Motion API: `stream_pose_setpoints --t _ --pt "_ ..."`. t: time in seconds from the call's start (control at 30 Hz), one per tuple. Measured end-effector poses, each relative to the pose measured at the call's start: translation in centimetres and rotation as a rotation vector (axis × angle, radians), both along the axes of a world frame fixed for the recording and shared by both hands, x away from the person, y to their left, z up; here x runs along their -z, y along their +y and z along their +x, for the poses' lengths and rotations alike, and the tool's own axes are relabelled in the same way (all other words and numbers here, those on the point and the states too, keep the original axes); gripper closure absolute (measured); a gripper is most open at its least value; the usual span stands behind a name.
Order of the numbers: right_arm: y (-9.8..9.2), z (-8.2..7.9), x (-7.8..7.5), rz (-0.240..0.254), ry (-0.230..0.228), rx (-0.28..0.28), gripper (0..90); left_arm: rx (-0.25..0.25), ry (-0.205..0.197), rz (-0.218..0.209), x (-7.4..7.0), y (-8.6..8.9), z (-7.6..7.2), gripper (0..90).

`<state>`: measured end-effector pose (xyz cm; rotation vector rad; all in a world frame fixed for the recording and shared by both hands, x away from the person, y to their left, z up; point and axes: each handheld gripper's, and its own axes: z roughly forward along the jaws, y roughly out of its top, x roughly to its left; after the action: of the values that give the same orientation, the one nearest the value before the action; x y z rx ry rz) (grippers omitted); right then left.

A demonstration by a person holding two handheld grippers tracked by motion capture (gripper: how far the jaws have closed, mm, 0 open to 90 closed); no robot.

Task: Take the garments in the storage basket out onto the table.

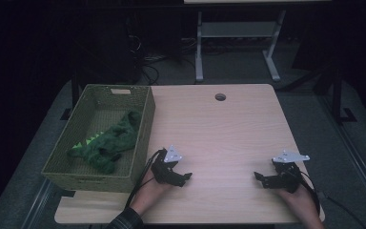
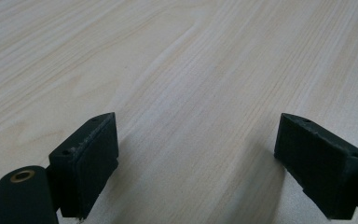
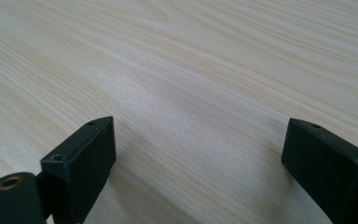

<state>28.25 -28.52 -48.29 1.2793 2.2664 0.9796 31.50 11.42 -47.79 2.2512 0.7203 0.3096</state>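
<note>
Grippers parked near the front edge of the table (image 1: 228, 124), so this looks like a rest pose between moves. The left gripper (image 1: 183, 177) is held with its jaws spread wide and nothing between them; just bare wood is seen past its pads (image 2: 91, 163). Same story on the right gripper (image 1: 259, 179): jaws apart, nothing gripped, wood grain under its pads (image 3: 81, 175). The green stuffed toy (image 1: 107, 140), a dinosaur or crocodile by the look of it, is lying inside the woven basket (image 1: 145, 129) at the left side of the table, well apart from both grippers. If the toy is what gets handled next, a reach over the basket wall would probably be needed from the left gripper, with the jaws kept wide and lowered onto a bunched, soft part so a decent bite is taken.
</note>
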Motion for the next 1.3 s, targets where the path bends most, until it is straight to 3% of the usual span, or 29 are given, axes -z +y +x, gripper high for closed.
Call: stream_pose_setpoints --t 0.47,0.6,0.8,1.3 --pt "0.0 0.0 0.0 0.000 0.000 0.000 9.5 -0.006 0.014 0.018 -0.2 -0.2 -0.1 13.1" --pt "0.0 0.0 0.0 0.000 0.000 0.000 9.5 -0.004 0.037 0.051 -0.6 -0.5 0.1 13.6" --pt "0.0 0.0 0.0 0.000 0.000 0.000 9.5 -0.001 0.060 0.059 -1.0 -0.7 0.0 13.7" --pt "0.0 0.0 0.0 -0.002 0.000 -0.001 9.5 0.011 0.051 0.076 -2.4 -0.8 0.0 13.7"
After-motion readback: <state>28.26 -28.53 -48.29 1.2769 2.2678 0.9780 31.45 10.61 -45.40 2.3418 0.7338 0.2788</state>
